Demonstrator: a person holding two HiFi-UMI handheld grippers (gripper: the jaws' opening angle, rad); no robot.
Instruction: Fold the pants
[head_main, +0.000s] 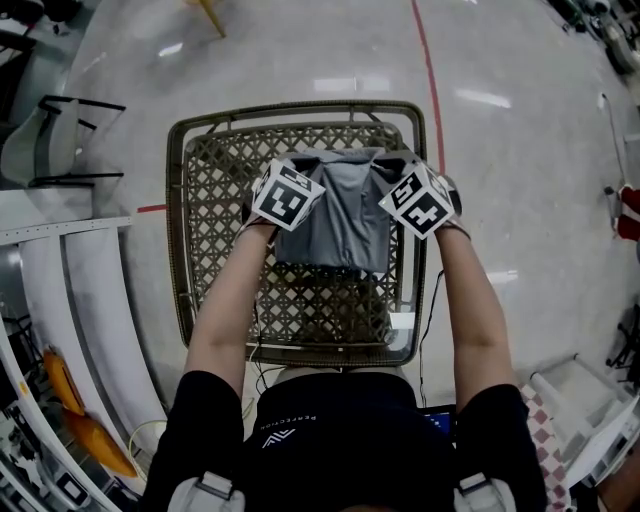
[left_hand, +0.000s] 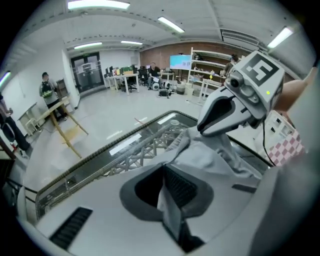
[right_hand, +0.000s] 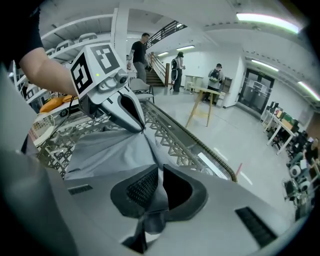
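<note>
Pinching a thin fold of the grey fabric pants (head_main: 345, 215) tight between the closed-down jaws of the left gripper (left_hand: 167, 192), and another fold just as tightly in the jaws of the right gripper (right_hand: 159, 187). Holding the cloth spread between both, over the far half of the glass-topped lattice table (head_main: 200, 260). Likely to slip from such shallow bites if pulled apart hard. Likely to land skewed or bunched if lowered unevenly.
</note>
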